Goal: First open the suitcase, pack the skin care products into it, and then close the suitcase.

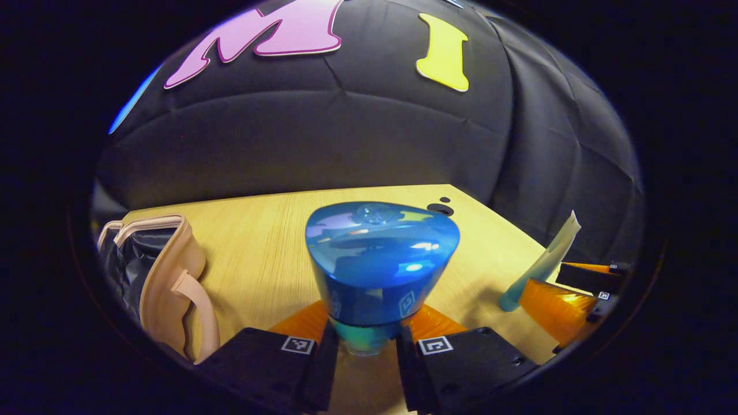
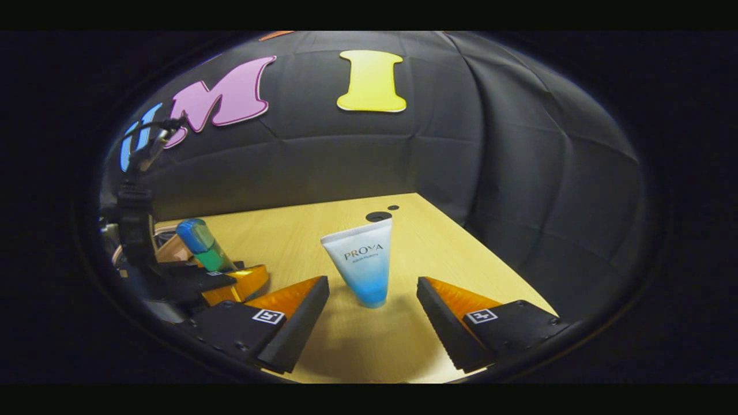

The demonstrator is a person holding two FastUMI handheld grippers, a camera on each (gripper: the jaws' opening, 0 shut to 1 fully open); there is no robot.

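Bench point(image 1: 259, 242): pale wood, backed by the black booth wall; two small dark round marks near its far corner.

Suitcase point(image 1: 167, 276): beige, at the left edge of my left gripper view, lid up, dark lining visible inside. I cannot tell whether anything lies in it. Its strap handle faces me.

Blue bottle point(image 1: 380, 265): glossy blue cap with a greenish body below. My left hand-held gripper point(image 1: 366, 346) is closed on the body just under the cap, both fingers pressing its sides. In the right gripper view the same bottle point(image 2: 199, 245) sits tilted in that gripper point(image 2: 222, 276), just in front of the suitcase.

Tube point(image 2: 364, 262): white fading to blue, standing on its cap on the bench, apart from the suitcase. My right hand-held gripper point(image 2: 372, 308) is wide open, one finger on each side of the tube, neither touching it. From the left gripper view the tube point(image 1: 542, 262) leans beside that gripper point(image 1: 568, 300).
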